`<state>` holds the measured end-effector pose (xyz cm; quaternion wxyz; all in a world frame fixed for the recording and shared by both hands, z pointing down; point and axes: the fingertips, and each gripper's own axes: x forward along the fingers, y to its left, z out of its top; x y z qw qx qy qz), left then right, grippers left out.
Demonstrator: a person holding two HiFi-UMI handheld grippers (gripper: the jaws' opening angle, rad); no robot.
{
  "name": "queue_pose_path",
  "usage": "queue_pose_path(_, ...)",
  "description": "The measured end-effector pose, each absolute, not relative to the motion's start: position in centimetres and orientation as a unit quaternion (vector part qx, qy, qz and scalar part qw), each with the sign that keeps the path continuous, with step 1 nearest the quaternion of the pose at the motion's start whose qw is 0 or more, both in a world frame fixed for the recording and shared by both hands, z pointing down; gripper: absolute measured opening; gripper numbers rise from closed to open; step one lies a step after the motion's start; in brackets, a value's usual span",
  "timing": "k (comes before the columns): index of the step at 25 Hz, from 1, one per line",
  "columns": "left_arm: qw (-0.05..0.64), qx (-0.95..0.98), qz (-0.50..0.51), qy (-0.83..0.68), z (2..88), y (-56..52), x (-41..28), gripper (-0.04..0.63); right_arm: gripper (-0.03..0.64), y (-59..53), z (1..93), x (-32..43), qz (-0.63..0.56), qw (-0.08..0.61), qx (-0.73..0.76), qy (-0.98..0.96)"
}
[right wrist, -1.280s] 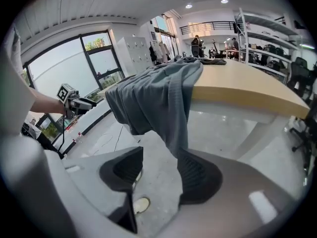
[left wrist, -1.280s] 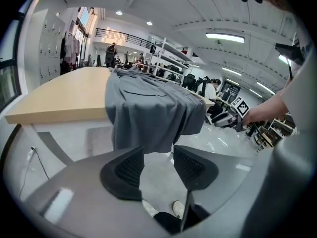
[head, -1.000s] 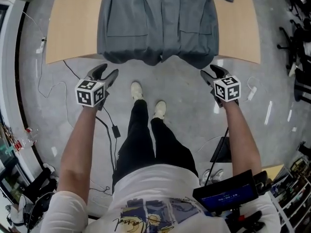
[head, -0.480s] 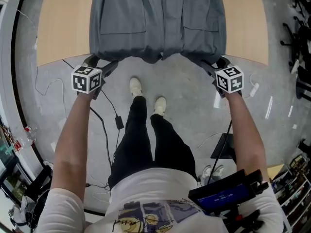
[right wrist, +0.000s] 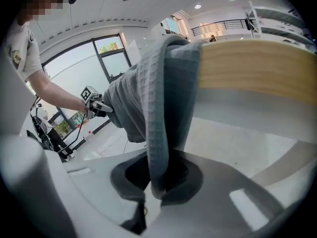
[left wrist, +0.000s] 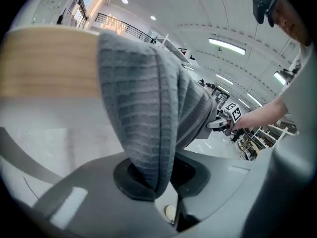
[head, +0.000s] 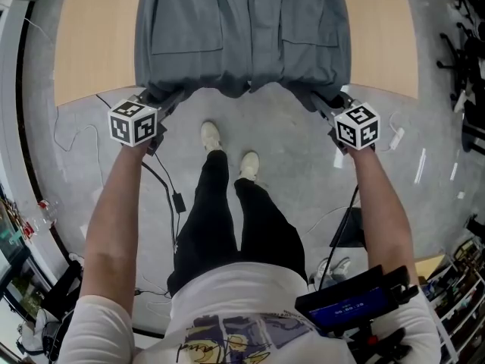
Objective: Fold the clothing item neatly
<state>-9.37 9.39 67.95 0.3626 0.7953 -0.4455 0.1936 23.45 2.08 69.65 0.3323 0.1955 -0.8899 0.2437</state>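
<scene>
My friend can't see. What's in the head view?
From above, a person holds the left gripper and right gripper, whose fingers have just been closing onto the bottom corners of a grey garment hanging off a wooden table.

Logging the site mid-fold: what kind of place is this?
Probably a lab or workshop hall: bare concrete floor with loose cables, storage racks along the edge, and a plain wooden table bearing the grey garment.

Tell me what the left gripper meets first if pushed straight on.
The left gripper, its jaws just closed on the hem of the grey garment, would press into more of that hanging cloth, then probably the wooden table.
</scene>
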Motion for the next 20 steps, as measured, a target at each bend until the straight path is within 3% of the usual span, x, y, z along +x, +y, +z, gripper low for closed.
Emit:
queue_pose_path(1, 0.364, 0.797, 0.193, -0.441, 67.8, 9.8, -9.1, 0.023, 0.015, 2.3, 69.4, 23.4, 0.244, 0.332, 0.193, -0.891)
queue_pose_path(2, 0.366, 0.800, 0.192, -0.436, 67.8, 10.3, -8.7, 0.018, 0.015, 2.6, 69.3, 23.5, 0.245, 0.331, 0.191, -0.891)
queue_pose_path(20, 0.359, 0.837, 0.160, -0.381, 60.0, 16.0, -4.0, 0.015, 0.014, 9.2, 61.9, 23.6, 0.242, 0.277, 0.165, -0.915)
